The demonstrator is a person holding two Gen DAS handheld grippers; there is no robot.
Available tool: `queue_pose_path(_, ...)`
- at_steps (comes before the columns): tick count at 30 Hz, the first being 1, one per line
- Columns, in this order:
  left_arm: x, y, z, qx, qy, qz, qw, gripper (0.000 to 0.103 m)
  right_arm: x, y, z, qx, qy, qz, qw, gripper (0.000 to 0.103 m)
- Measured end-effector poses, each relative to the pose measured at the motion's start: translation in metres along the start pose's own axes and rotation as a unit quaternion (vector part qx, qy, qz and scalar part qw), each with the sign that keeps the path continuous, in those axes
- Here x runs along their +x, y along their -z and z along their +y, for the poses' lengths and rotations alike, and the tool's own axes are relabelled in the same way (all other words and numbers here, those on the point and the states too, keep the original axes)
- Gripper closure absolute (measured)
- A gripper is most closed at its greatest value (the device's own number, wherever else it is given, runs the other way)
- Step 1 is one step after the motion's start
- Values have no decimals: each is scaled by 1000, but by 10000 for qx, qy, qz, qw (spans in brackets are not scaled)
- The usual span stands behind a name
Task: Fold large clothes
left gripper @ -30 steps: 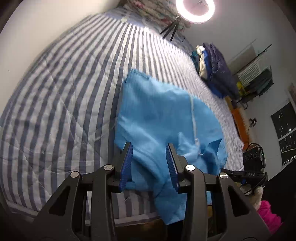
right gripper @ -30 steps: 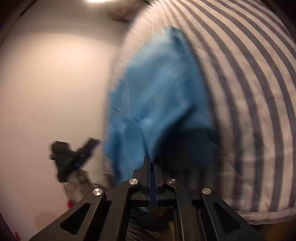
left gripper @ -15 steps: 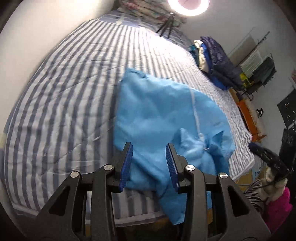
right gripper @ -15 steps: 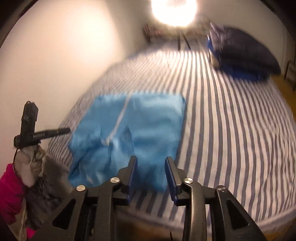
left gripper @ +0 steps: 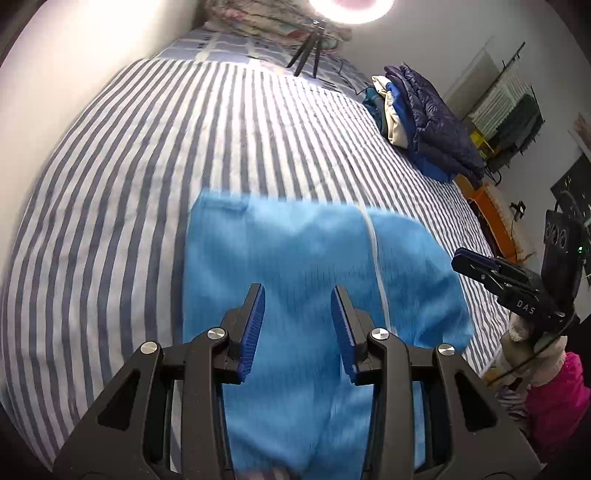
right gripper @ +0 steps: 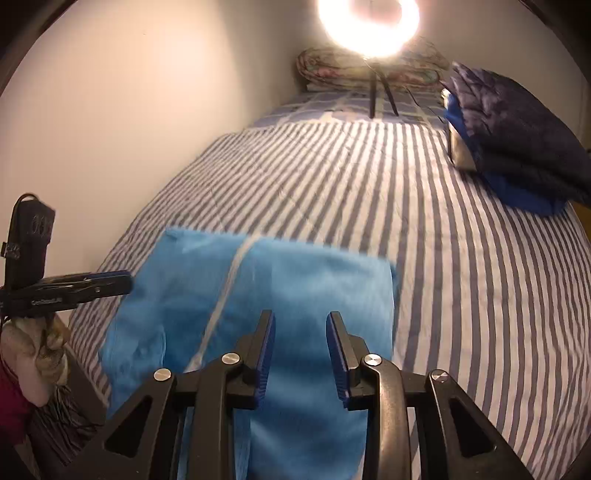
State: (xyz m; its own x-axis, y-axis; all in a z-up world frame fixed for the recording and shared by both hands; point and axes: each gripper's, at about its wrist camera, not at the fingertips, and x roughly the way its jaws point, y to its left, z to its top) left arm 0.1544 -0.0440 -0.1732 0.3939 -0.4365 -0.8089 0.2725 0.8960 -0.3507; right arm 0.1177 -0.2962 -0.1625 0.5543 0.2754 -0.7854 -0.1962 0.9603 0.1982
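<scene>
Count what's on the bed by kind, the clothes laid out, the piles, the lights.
Light blue garment spread flat: 1
Pile of dark clothes: 1
Folded floral quilt: 1
Ring light on a tripod: 1
Total: 4

Bed under a quilt of grey-blue and white stripes, running lengthwise away from both grippers to a checked blue section at the far end. Blue garment lies flat on the stripes directly beneath and ahead of both grippers, near the bed's closer edge, its lower part hanging over that edge; pale zipper line down it. Stack of folded clothes, dark navy puffer on top, sits far ahead and to the right. Ring light tripod stands at the far end, with a rolled floral quilt just behind it.
</scene>
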Motion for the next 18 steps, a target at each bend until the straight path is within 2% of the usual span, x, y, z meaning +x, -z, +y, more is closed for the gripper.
queue_pose_path(3, 22, -14, 9, -39, -167, 69, 9998, 66, 20, -5, -6, 46, -31, 160, 9999, 74)
queue_pose_path(6, 49, -11, 22, 63, -494, 342, 9982, 66, 46, 7, -10, -20, 33, 476, 9989, 75)
queue_pose_path(7, 58, -5, 30, 24, -476, 462, 9978, 65, 55, 13, -11, -53, 75, 597, 9982, 76)
queue_pose_path(8, 61, -2, 35, 8, -383, 404, 9984, 65, 61, 16, -13, -62, 94, 681, 9976, 76)
queue_pose_path(9, 60, 0, 36, 66, -317, 311, 9990, 65, 66, 21, -14, -59, 76, 728, 9973, 76)
queue_pose_path(12, 52, -3, 37, 102, -371, 408, 9984, 65, 59, 18, -15, -53, 47, 811, 9967, 75)
queue_pose_path(14, 36, -2, 44, -58, -368, 332, 9988, 65, 44, 17, -20, -1, -27, 755, 9971, 73)
queue_pose_path(15, 26, 0, 51, -226, -244, 287, 9990, 64, 30, 19, -27, 94, -79, 645, 9978, 68)
queue_pose_path(16, 17, 3, 58, -407, -89, 263, 9988, 58, 23, 21, -33, 194, -129, 570, 9981, 59)
queue_pose_path(17, 8, 8, 68, -645, 78, 234, 9976, 44, 16, 24, -40, 322, -193, 489, 9981, 55)
queue_pose_path(18, 0, 14, 78, -901, 238, 221, 9954, 38, 6, 30, -52, 529, -310, 409, 9973, 48)
